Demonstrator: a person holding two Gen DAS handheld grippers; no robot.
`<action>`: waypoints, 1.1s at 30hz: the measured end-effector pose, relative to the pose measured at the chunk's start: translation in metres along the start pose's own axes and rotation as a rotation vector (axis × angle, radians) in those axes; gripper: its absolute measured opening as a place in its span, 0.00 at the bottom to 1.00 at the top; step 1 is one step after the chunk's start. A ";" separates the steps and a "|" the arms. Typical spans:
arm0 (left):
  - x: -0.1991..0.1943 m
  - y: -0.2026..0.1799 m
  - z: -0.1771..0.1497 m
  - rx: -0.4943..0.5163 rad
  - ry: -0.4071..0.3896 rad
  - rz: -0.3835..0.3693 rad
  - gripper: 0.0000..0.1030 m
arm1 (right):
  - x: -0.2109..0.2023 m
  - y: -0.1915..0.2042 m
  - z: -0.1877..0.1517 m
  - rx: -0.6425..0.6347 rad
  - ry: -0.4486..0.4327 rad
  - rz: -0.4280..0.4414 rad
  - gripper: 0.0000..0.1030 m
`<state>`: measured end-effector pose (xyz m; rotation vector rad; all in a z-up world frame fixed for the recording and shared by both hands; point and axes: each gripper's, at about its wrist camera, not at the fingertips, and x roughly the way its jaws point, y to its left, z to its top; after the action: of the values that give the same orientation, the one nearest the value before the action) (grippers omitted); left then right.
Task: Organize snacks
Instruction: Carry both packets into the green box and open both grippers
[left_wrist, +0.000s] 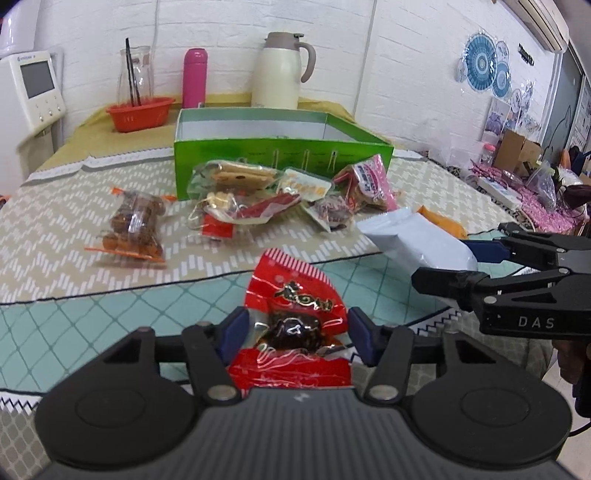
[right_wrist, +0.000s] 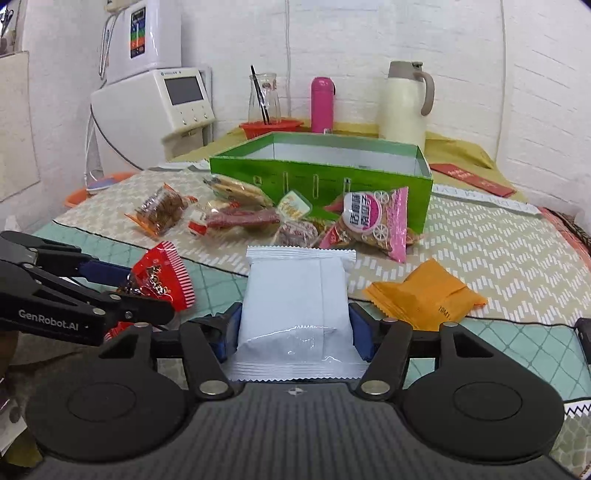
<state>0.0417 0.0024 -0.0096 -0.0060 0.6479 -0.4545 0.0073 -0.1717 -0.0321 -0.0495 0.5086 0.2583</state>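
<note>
While the left gripper (left_wrist: 293, 338) squeezes a red snack bag (left_wrist: 295, 317) between its blue pads, the bag sticks up above the near edge of the table (left_wrist: 74, 325). The bag is shiny red, with red and white stripes along the top, gold writing, and a dark brown treat showing through a clear window.

Further back on the left lies a clear bag of brown round snacks (left_wrist: 135, 227) with orange ends. In the middle sits a heap of snack packs (left_wrist: 258, 195), with cookies, a long red pack and a pink bag (right_wrist: 376, 221) with wheel-shaped bits and a round label. The heap rests right against the front of the green box (left_wrist: 280, 155), which is open on top and white inside.

To the right, the right gripper (right_wrist: 293, 332) is clamped on a plain white packet (right_wrist: 295, 306) with zigzag ends, held just above the table. An orange packet (right_wrist: 424, 291) lies flat on the table just beside it.

At the back stand a red basket (left_wrist: 140, 112), a pink bottle (left_wrist: 194, 77) and a cream jug (left_wrist: 282, 70).
</note>
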 end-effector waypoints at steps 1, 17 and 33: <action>-0.004 0.002 0.005 -0.020 -0.014 -0.020 0.56 | -0.005 0.001 0.004 -0.001 -0.022 0.004 0.95; 0.003 0.035 0.133 -0.123 -0.188 -0.041 0.56 | 0.012 -0.029 0.103 -0.074 -0.243 -0.081 0.95; 0.112 0.076 0.196 -0.226 -0.144 0.039 0.56 | 0.134 -0.091 0.129 0.060 -0.085 -0.191 0.95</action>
<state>0.2660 -0.0008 0.0717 -0.2379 0.5537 -0.3378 0.2049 -0.2138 0.0135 -0.0286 0.4231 0.0578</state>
